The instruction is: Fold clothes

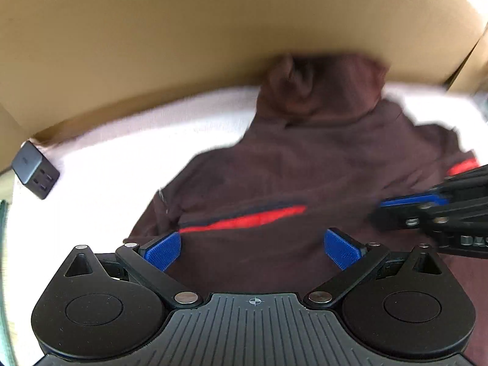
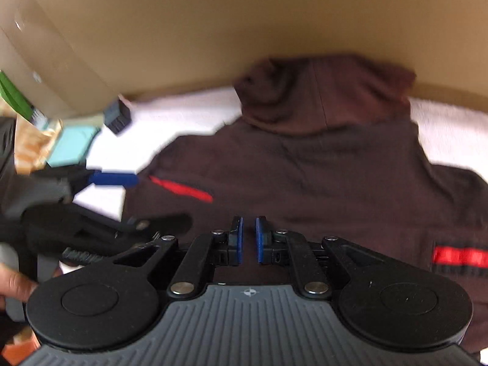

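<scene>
A dark maroon hoodie [image 1: 305,164] with red stripes lies on a white cloth-covered surface [image 1: 106,167], its hood against a cardboard wall. My left gripper [image 1: 253,251] hovers over the hoodie's lower left part, open, with blue pads [image 1: 163,251] wide apart and nothing between them. In the right wrist view the hoodie [image 2: 320,167] fills the middle. My right gripper [image 2: 248,241] is over its lower middle, pads nearly together with a thin gap and no cloth visibly pinched. Each gripper shows in the other's view: the right gripper [image 1: 405,202] at the right edge, the left gripper [image 2: 113,180] at the left.
A tall cardboard wall [image 1: 213,30] closes off the far side. A dark charger block [image 1: 35,169] lies at the back left, and shows as the charger block [image 2: 117,117] in the right wrist view. A teal box [image 2: 73,146] and clutter lie beyond the left edge. A person's hand [image 2: 15,283] shows at lower left.
</scene>
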A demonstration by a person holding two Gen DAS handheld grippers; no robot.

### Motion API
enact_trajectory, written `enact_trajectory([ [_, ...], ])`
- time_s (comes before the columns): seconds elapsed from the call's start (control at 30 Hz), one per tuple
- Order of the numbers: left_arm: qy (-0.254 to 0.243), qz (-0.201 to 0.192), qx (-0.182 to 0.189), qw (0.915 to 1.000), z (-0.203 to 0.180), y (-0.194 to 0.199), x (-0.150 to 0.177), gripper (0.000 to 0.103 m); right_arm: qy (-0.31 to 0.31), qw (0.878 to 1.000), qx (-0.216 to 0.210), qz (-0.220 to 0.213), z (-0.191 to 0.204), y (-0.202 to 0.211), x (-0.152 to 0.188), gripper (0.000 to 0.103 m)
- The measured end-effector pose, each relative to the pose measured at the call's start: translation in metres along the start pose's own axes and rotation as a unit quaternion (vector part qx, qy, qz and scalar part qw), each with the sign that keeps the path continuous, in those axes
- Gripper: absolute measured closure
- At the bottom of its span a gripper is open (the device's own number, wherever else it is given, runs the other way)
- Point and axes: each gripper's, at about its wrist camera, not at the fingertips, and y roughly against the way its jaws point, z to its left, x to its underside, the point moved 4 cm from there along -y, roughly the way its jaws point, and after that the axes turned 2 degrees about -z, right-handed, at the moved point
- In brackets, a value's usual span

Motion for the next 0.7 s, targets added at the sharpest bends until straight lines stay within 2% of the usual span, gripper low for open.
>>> enact_trajectory([
  [0.07, -0.008, 0.005, -0.009, 0.9999, 0.0, -0.01, 0.007, 0.0, -0.015, 1.0, 0.016, -0.006, -0.015, 0.003, 0.005, 0.102],
  [0.27, 0.021, 0.014, -0.015, 0.9996, 0.026, -0.006, 0.014, 0.0, -0.076, 0.994, 0.064, -0.043, -0.068, 0.03, 0.017, 0.103],
  [0.37, 0.032, 0.015, -0.032, 0.9989, 0.037, 0.0, 0.016, 0.0, -0.11, 0.987, 0.101, -0.06, -0.096, 0.049, 0.022, 0.103],
  [0.43, 0.032, 0.011, -0.051, 0.9981, 0.038, 0.007, 0.016, 0.0, -0.128, 0.984, 0.103, -0.071, -0.104, 0.061, 0.024, 0.103],
  [0.5, 0.03, 0.004, -0.071, 0.997, 0.036, 0.017, 0.015, 0.0, -0.14, 0.981, 0.107, -0.083, -0.107, 0.071, 0.025, 0.099],
  [0.6, 0.019, -0.032, -0.078, 0.9962, 0.014, 0.039, 0.006, 0.0, -0.125, 0.979, 0.115, -0.113, -0.09, 0.08, 0.02, 0.09],
  [0.67, 0.012, -0.051, -0.049, 0.9974, -0.006, 0.047, -0.001, 0.0, -0.114, 0.984, 0.076, -0.113, -0.073, 0.076, 0.018, 0.075],
  [0.7, 0.003, -0.047, -0.041, 0.9981, -0.013, 0.04, -0.003, 0.0, -0.111, 0.986, 0.064, -0.11, -0.069, 0.072, 0.018, 0.071],
])
